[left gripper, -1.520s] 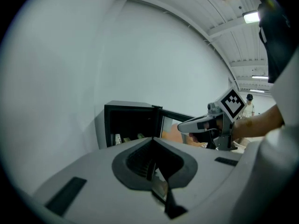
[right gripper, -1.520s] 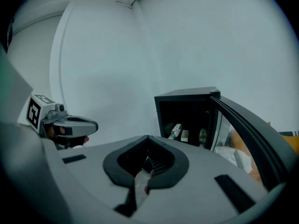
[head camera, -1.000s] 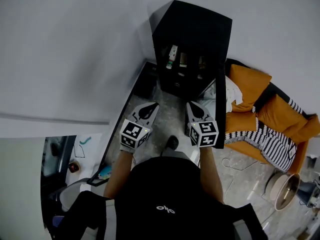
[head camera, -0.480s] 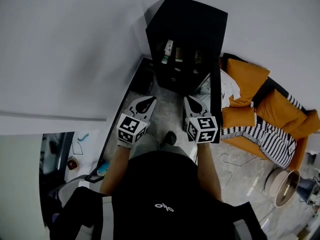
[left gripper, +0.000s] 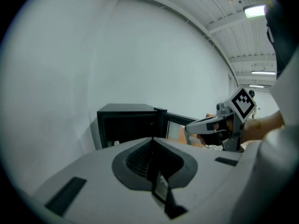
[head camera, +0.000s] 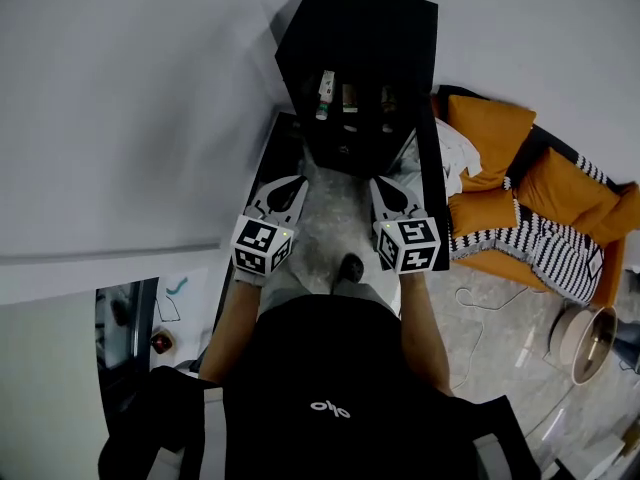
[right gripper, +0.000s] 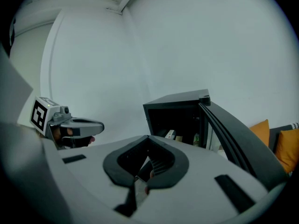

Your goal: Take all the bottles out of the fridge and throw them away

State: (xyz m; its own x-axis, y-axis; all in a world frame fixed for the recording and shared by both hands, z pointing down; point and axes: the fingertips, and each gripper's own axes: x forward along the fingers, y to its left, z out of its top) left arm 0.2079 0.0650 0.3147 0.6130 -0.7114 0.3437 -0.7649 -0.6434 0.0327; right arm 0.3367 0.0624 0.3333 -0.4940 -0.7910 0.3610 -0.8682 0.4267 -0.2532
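Wall (head camera: 150, 88) corner: black mini fridge (head camera: 365, 23) open | bottles (head camera: 326, 93) inside | left gripper (head camera: 296, 182) fingers pressed together, empty | right gripper (head camera: 382, 185) same

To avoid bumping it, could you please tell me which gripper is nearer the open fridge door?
Right. The right gripper is beside the fridge door, just to its left in the head view; the left gripper is farther left.

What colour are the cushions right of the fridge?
Orange cushions; clearest in the head view.
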